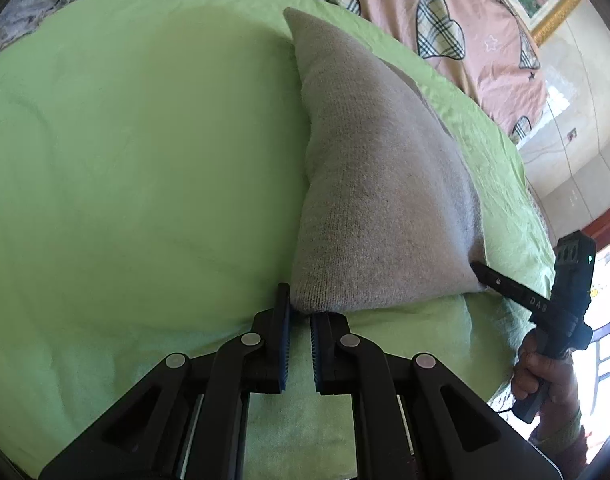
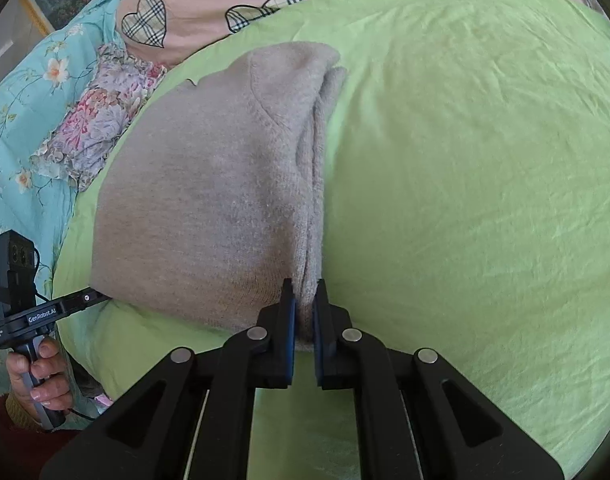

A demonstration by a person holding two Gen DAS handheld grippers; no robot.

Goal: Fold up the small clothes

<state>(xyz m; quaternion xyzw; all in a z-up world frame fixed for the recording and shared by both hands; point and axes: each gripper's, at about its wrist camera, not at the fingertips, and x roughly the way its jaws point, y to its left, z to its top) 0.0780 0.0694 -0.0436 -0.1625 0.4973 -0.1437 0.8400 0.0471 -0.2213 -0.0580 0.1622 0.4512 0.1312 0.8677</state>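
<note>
Garment: a grey knitted garment (image 1: 381,184) lies folded on a green blanket (image 1: 145,140) spread over the bed; from the right wrist view its stacked layers (image 2: 317,160) show along the right-hand edge.
Left tongs: the left tongs (image 1: 301,320) sit at the garment's near left corner, the corner's hem reaching in between the blue pads; a narrow gap shows between the pads lower down, and whether they pinch the knit I cannot tell.
Left tongs, other view: in the right wrist view the tip of the left tongs (image 2: 101,296) touches the garment's near left corner; the grip itself is hidden there.
Right tongs: the right tongs (image 2: 304,312) are clamped on the near right corner, the bunched layered edge squeezed between the pads.
Right tongs, other view: in the left wrist view the tip of the right tongs (image 1: 479,270) meets the garment's near right corner.
Hands: the left hand (image 2: 41,376) and the right hand (image 1: 545,376) each hold a tool handle off the blanket's edge.
Surroundings: a pink sheet with plaid hearts (image 2: 193,4) lies beyond the blanket, with teal floral bedding (image 2: 29,132) to one side.
</note>
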